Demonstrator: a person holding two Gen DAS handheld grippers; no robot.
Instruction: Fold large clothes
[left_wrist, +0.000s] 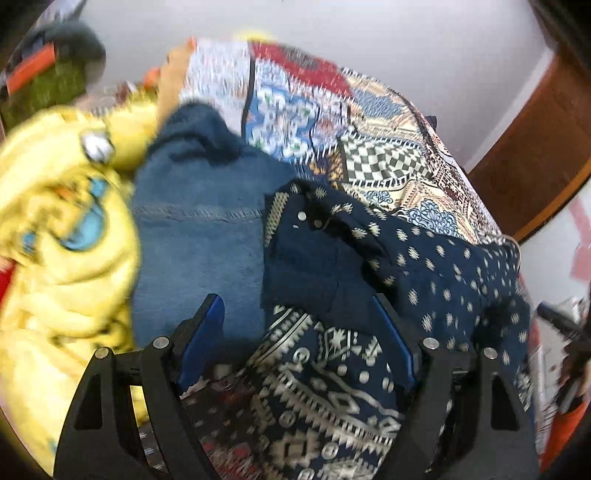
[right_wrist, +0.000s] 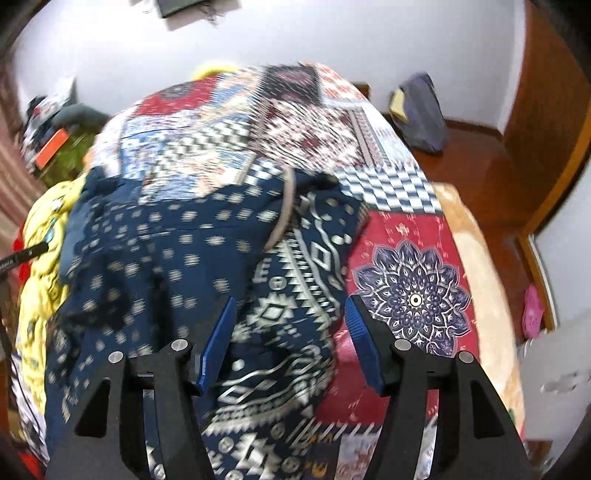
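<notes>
A navy garment (left_wrist: 369, 266) with white dots and geometric bands lies crumpled on the patchwork bedspread (left_wrist: 369, 122). My left gripper (left_wrist: 299, 310) hovers open over its left edge, where it overlaps a blue denim garment (left_wrist: 195, 229); the blue pads touch nothing. In the right wrist view the same navy garment (right_wrist: 184, 258) spreads across the bedspread (right_wrist: 258, 122). My right gripper (right_wrist: 291, 310) stands open above its banded part, and the cloth lies below the fingers, not pinched. A yellow printed garment (left_wrist: 55, 221) is heaped at the left, the yellow heap (right_wrist: 40, 258) also showing in the right wrist view.
The bed ends at the right in a beige blanket edge (right_wrist: 480, 258), with wooden floor (right_wrist: 480, 166) beyond. A blue bag (right_wrist: 421, 114) leans on the white wall. Clutter with an orange item (right_wrist: 51, 147) sits at the far left. A wooden door (left_wrist: 535, 147) is at the right.
</notes>
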